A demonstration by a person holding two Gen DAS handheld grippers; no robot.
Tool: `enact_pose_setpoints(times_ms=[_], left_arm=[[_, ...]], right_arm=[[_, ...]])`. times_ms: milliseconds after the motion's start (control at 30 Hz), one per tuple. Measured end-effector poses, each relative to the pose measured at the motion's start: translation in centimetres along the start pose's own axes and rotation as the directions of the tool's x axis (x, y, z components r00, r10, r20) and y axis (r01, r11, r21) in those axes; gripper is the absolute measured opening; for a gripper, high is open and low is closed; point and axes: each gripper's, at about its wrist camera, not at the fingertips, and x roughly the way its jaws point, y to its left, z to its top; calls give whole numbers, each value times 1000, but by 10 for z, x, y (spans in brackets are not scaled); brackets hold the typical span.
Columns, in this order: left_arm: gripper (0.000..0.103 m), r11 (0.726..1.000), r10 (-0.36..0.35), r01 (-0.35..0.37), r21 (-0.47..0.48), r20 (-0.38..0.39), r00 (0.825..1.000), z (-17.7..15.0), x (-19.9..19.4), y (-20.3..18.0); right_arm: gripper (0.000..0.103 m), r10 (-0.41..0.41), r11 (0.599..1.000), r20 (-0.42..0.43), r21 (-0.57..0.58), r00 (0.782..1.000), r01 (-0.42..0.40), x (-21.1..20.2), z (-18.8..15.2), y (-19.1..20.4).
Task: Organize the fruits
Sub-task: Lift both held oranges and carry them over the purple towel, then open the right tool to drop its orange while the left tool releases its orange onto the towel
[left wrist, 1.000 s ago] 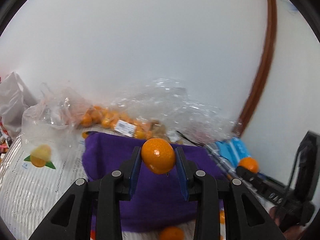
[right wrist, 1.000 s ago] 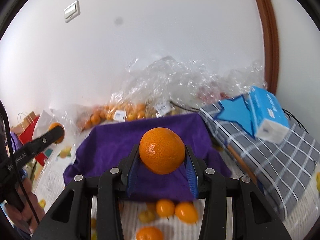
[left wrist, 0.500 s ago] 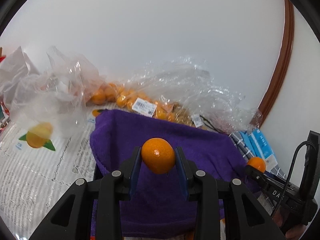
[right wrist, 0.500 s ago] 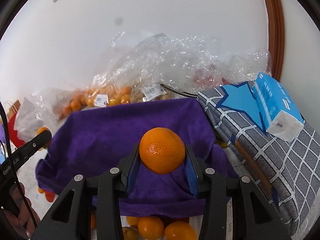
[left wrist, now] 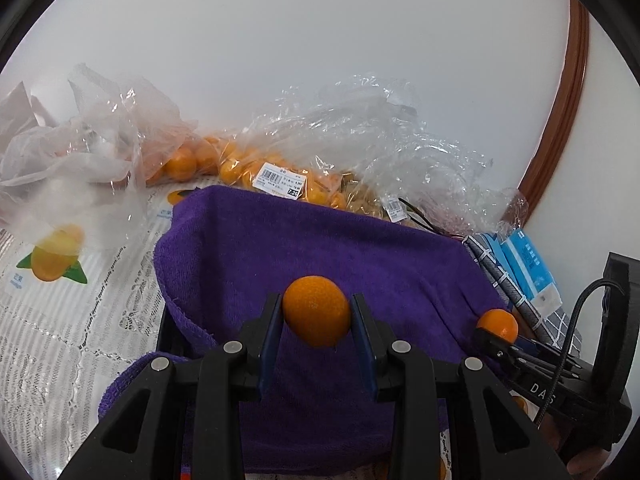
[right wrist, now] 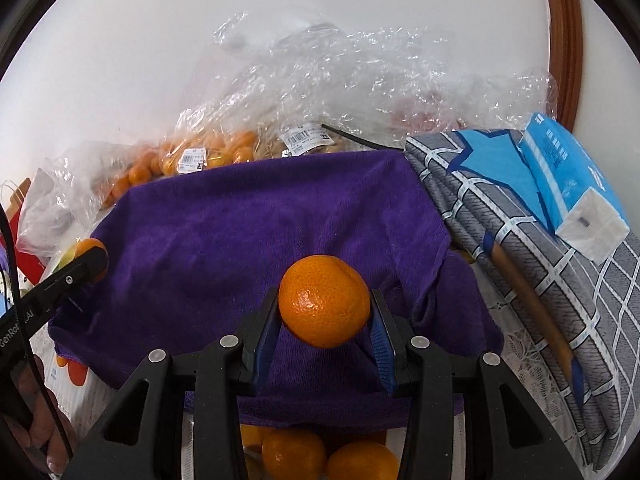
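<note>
My left gripper is shut on a small orange and holds it above a purple towel that drapes over a dark crate. My right gripper is shut on a larger orange above the same towel. Each gripper shows in the other's view: the right one at the towel's right edge, the left one at its left edge, each with its orange. Several loose oranges lie below the towel's front edge.
Clear plastic bags of small oranges lie behind the towel against the white wall. A folded grey checked cloth with a blue tissue pack sits to the right. A lace tablecloth covers the table at left.
Both grippers have moved forward and lower over the purple towel, each still holding its orange. The towel and bags now look closer and larger.
</note>
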Motion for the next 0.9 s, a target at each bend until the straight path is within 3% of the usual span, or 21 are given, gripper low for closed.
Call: enact_pose_setpoints(times_ms=[467, 900], left_arm=[[32, 1000, 1, -2, -14, -68, 998, -2, 13, 2], [32, 1000, 1, -3, -15, -84, 996, -3, 16, 2]], right_arm=[[43, -29, 999, -47, -17, 998, 29, 11, 0, 3], [46, -35, 999, -22, -36, 999, 34, 1, 0, 4]])
